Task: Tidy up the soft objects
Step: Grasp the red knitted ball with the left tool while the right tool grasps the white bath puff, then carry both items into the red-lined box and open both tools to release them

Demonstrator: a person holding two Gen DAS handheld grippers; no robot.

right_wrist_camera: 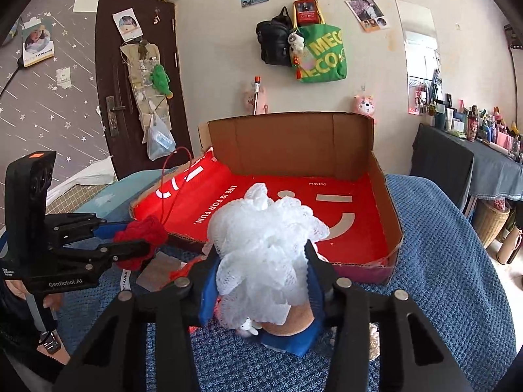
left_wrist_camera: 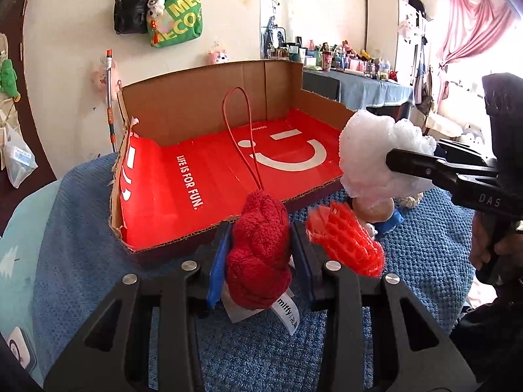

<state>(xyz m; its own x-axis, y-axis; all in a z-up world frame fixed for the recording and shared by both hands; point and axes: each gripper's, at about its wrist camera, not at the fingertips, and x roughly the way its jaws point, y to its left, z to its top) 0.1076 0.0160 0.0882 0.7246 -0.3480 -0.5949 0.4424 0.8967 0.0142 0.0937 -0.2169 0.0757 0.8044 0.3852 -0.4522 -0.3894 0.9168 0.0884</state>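
My left gripper (left_wrist_camera: 260, 248) is shut on a red plush toy (left_wrist_camera: 258, 254) with a red cord loop and a white tag, held above the blue blanket just before the box's near edge. It also shows in the right wrist view (right_wrist_camera: 140, 238). My right gripper (right_wrist_camera: 261, 277) is shut on a white mesh bath puff (right_wrist_camera: 264, 248), seen from the left wrist view (left_wrist_camera: 376, 156) by the box's right corner. The open cardboard box (left_wrist_camera: 209, 111) has a red lining (right_wrist_camera: 356, 228) and holds nothing.
A red mesh puff (left_wrist_camera: 346, 245) and a small plush doll (left_wrist_camera: 376, 212) lie on the blue blanket (left_wrist_camera: 425, 261) before the box. A cluttered table (right_wrist_camera: 490, 160) stands at the right, a door (right_wrist_camera: 108, 75) at the left. Bags hang on the wall.
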